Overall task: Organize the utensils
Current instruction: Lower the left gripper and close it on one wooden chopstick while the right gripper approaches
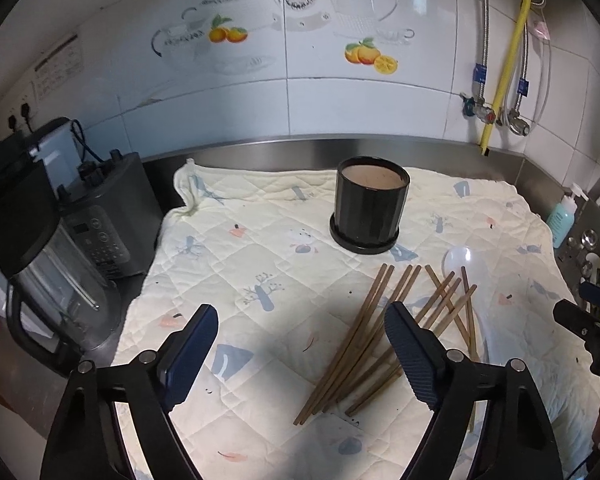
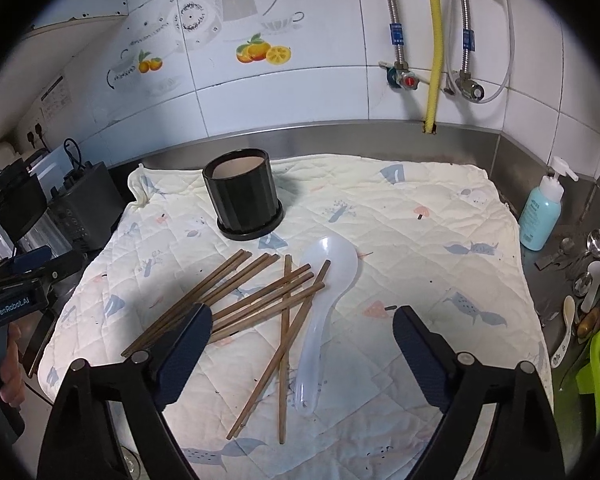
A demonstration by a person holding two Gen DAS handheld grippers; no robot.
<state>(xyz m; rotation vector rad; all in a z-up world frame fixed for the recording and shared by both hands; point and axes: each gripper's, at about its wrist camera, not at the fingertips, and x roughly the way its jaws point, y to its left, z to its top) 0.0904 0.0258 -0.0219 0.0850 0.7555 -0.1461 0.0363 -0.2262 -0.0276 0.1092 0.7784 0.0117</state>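
A black holder [image 2: 243,196] stands empty on a quilted mat [image 2: 420,240]. Just in front of it lie scattered wooden chopsticks [image 2: 260,304] and a clear plastic spoon [image 2: 320,320] — nothing sorted yet. Both the left gripper [image 1: 300,354] and right gripper [image 2: 302,354] hover with fingers released, holding nothing.

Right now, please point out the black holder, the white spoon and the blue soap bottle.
black holder [image 2: 242,196], right wrist view, front wall.
white spoon [image 2: 332,254], right wrist view, bowl.
blue soap bottle [image 2: 540,218], right wrist view, body.
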